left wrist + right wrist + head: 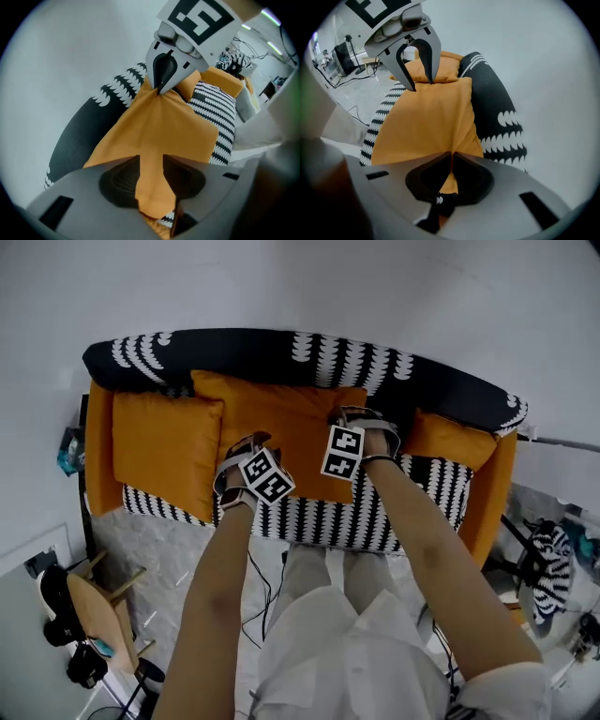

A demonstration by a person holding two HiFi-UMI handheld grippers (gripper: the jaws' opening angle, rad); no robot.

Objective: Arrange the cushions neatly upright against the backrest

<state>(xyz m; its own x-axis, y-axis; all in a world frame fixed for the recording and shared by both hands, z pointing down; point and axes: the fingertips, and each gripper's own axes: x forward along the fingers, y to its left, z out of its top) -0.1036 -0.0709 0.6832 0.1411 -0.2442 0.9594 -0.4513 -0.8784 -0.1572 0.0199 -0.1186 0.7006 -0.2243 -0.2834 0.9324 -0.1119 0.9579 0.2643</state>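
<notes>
I'm stretching my left arm (211,606) and right arm (441,549) forward and down, side by side. My left gripper (251,444) is pointing steeply downward, its jaws standing partway apart and pinching a fold of the cushion (291,423). My right gripper (364,418) is tilting down likewise, its jaws nearly together and clamping another corner of the same cushion.

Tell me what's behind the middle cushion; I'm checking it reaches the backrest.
The black patterned backrest rises right behind the middle cushion. The cushion hides the space between them, so whether they touch cannot be seen.
</notes>
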